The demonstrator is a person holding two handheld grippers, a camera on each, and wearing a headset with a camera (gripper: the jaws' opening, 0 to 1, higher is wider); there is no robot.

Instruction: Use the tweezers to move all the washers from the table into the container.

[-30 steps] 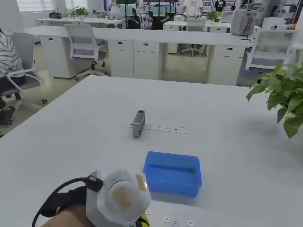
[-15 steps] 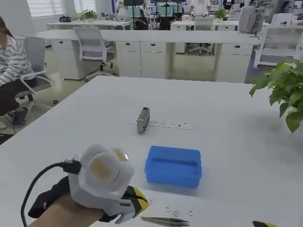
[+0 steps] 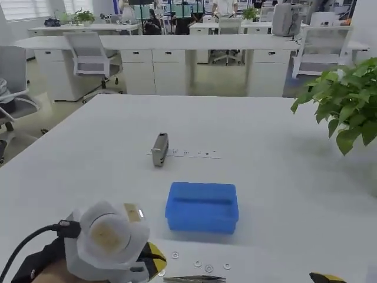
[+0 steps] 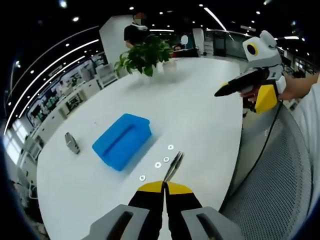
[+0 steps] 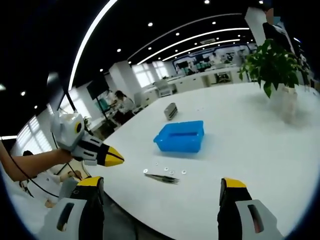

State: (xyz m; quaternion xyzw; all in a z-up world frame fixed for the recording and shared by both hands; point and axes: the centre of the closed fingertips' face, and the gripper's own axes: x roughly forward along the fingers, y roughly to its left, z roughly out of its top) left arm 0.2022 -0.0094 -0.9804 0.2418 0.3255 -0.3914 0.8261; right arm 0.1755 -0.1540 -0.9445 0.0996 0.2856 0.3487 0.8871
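head view: looking down a white table (image 3: 283, 177)
container (image 3: 202, 206): blue open tray, mid-table
washers (image 3: 197, 263): four small rings loose on the table at 6 o'clock of the container, apart from it
tweezers (image 3: 194, 279): flat on the table, just beside the washers at their 6 o'clock
left gripper (image 3: 154, 254): at 7 o'clock of the frame, in a hand; yellow tip near the washers, at 9 o'clock of them
metal block (image 3: 159, 148): at 11 o'clock of the container, well apart
plant (image 3: 344, 100): at the 2 o'clock edge

left gripper view: own fingers (image 4: 152, 189) pressed together, nothing between them
tweezers (image 4: 174, 166): on the table ahead of the tips, at 12 o'clock
washers (image 4: 158, 164): strung from 9 to 12 o'clock of the tweezers; container (image 4: 122, 140) at 10 o'clock of them

right gripper view: right gripper (image 5: 161, 185) with fingers wide apart, gap bare
left gripper (image 5: 107, 156): at 9 o'clock, tip closed, clear of the tweezers
tweezers (image 5: 162, 177): at centre, among the washers; container at their 12 o'clock
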